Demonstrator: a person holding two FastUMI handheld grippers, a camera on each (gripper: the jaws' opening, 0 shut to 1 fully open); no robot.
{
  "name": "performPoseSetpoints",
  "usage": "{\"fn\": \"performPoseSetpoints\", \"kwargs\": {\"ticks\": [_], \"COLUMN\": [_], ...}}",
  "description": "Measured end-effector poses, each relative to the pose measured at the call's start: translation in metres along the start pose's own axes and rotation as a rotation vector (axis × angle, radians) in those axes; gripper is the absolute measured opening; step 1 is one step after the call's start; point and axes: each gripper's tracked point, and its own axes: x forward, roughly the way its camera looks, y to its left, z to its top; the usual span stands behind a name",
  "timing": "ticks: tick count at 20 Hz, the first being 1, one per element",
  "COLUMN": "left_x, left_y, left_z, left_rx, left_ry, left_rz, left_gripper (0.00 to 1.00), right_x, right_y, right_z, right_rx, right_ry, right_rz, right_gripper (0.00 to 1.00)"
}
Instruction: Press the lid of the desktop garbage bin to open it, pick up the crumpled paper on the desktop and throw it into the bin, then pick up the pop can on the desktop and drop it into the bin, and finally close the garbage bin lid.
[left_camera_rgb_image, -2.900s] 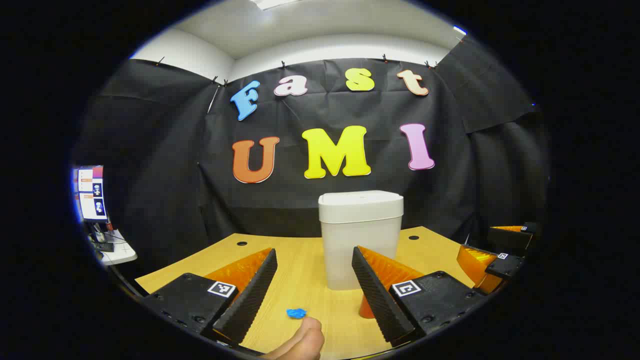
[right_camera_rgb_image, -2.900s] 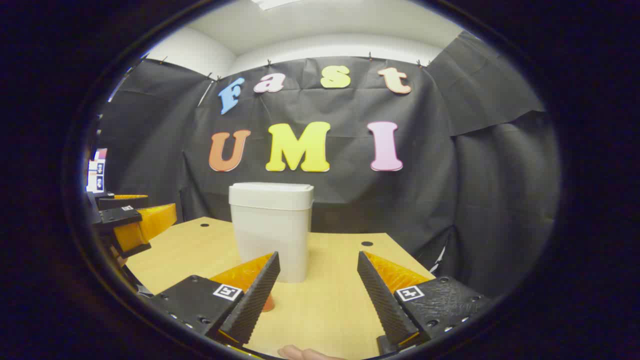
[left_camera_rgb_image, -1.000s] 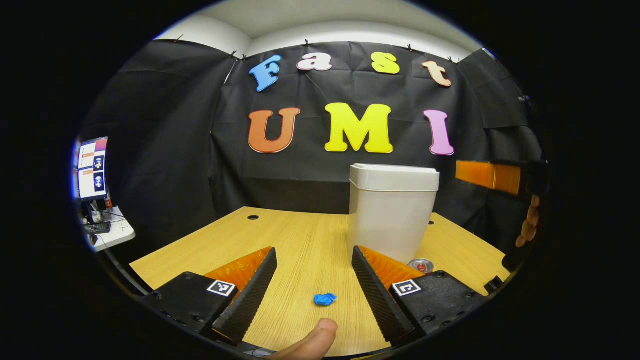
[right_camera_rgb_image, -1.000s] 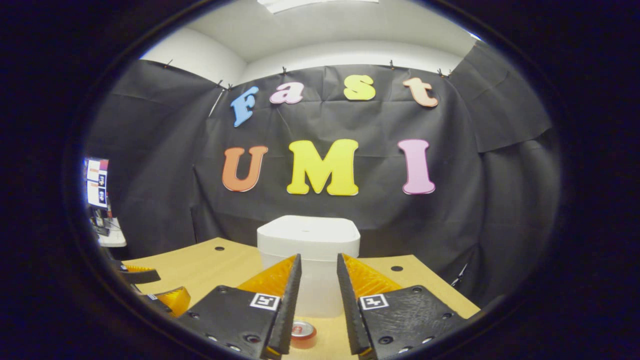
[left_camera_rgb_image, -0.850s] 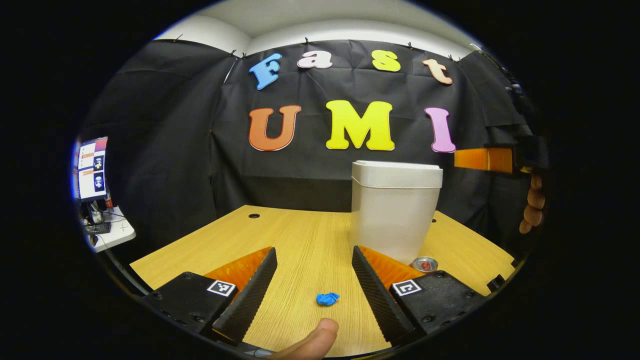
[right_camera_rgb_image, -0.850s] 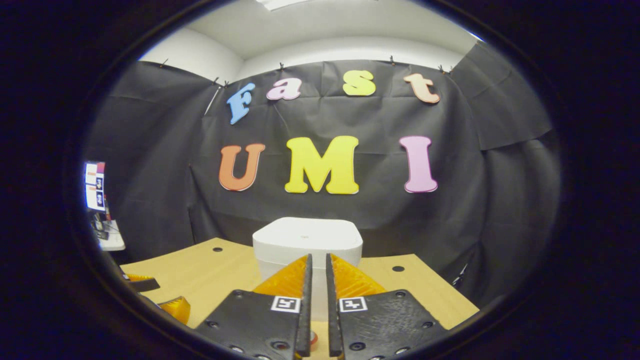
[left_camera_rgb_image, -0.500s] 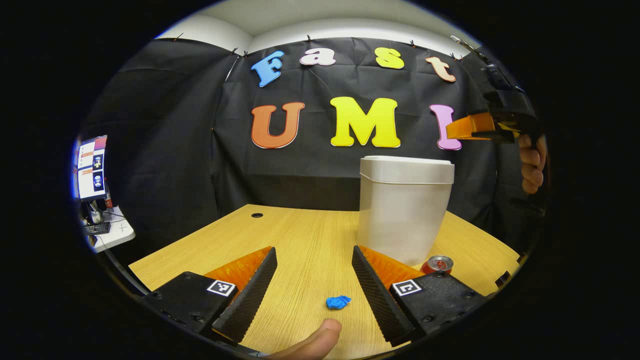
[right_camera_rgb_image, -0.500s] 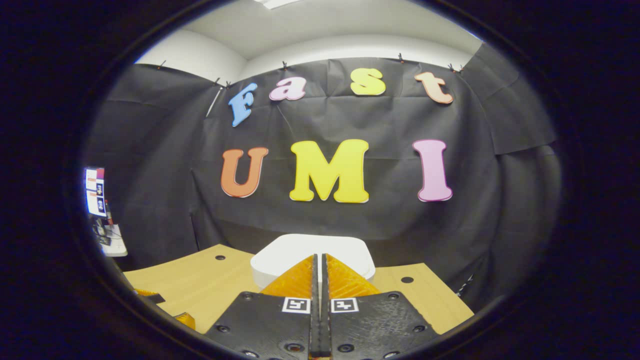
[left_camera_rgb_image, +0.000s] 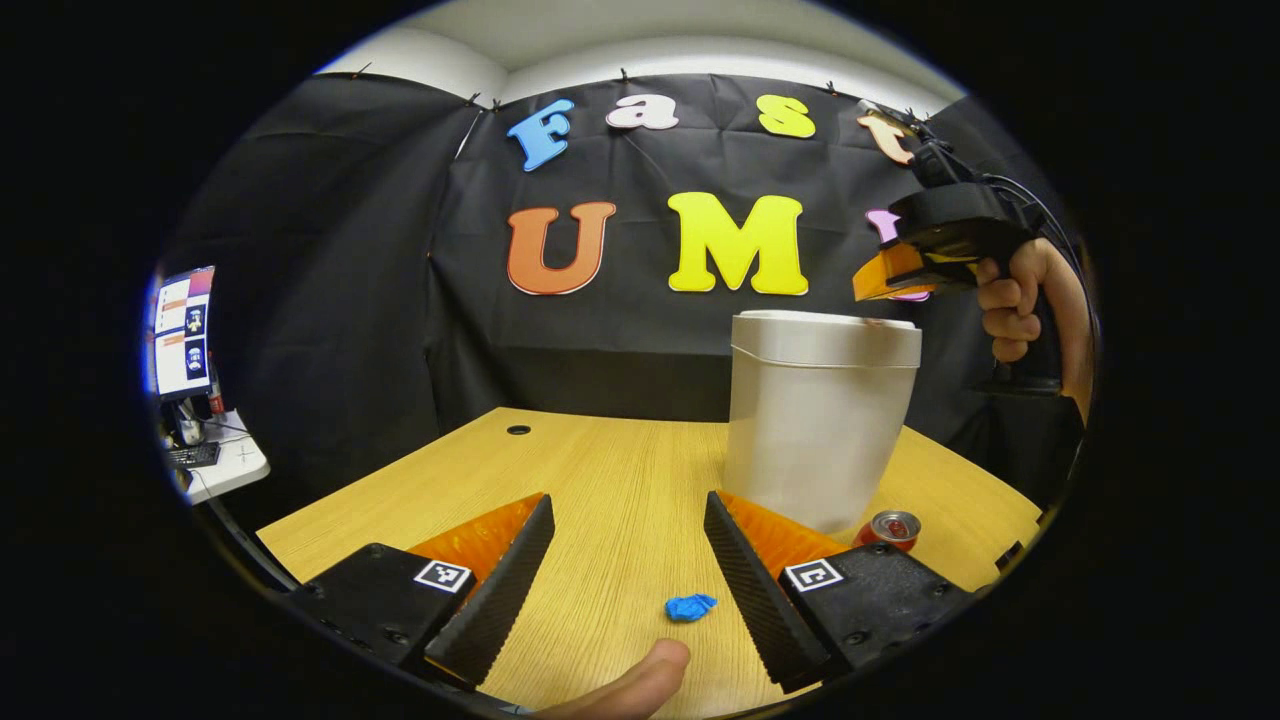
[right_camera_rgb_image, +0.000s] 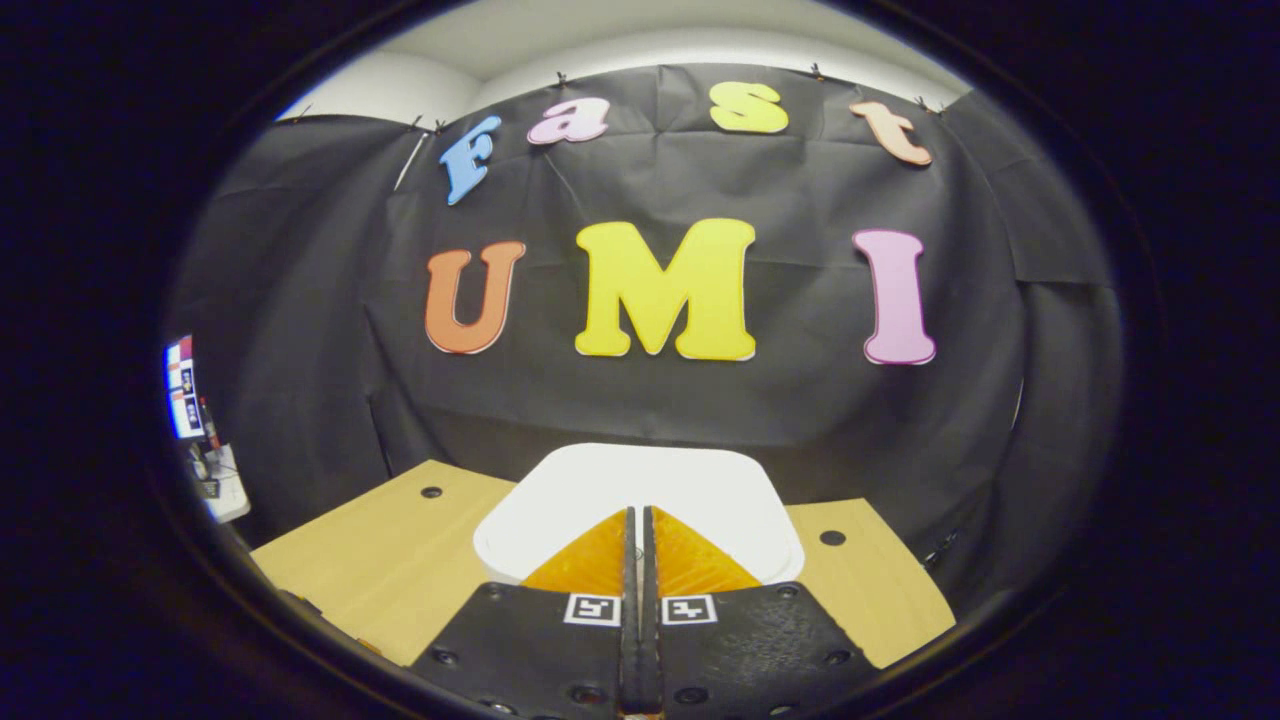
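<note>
Landmark = the bin (left_camera_rgb_image: 820, 420), white, standing toward the back-right of my wooden desk (left_camera_rgb_image: 600, 480), lid (right_camera_rgb_image: 640, 495) down flat on top.

My right gripper (right_camera_rgb_image: 637, 520) has its 2 fingers pressed together w/ nothing between them, tips over the lid's near half; can't tell if they touch it. In the left gripper view that same gripper (left_camera_rgb_image: 875, 280) sits just above the bin's top right edge, tilted down, my hand (left_camera_rgb_image: 1020, 300) wrapped on its handle behind.

My left gripper (left_camera_rgb_image: 625, 520) is spread wide, nothing in it, low over the desk, in front & left of the bin.

Crumpled paper (left_camera_rgb_image: 690, 606): small blue wad on the desk, in front of the bin, between my left fingers' line but nearer the right 1, not touched. My thumb (left_camera_rgb_image: 630, 685) pokes in at the bottom edge just below it.

Pop can (left_camera_rgb_image: 890, 527): upright, red, silver top, just beside the bin's front-right base, partly behind my left gripper's right finger.

Far left of the bin, off the desk: a lit monitor (left_camera_rgb_image: 180, 330) above a small white side table (left_camera_rgb_image: 220, 465). 2 cable holes in the desk flank the bin.
</note>
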Motion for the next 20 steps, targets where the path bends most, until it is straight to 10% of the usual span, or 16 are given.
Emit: {"fn": "performPoseSetpoints", "kwargs": {"ticks": [20], "left_x": [-0.003], "left_y": [-0.001], "left_z": [0.005], "left_rx": [0.031], "left_ry": [-0.021], "left_rz": [-0.008], "left_gripper": [0.98], "right_x": [-0.095], "right_y": [0.024], "right_z": [-0.013], "right_rx": [-0.044], "right_ry": [-0.099], "right_rz": [-0.03], "right_gripper": [0.01]}}
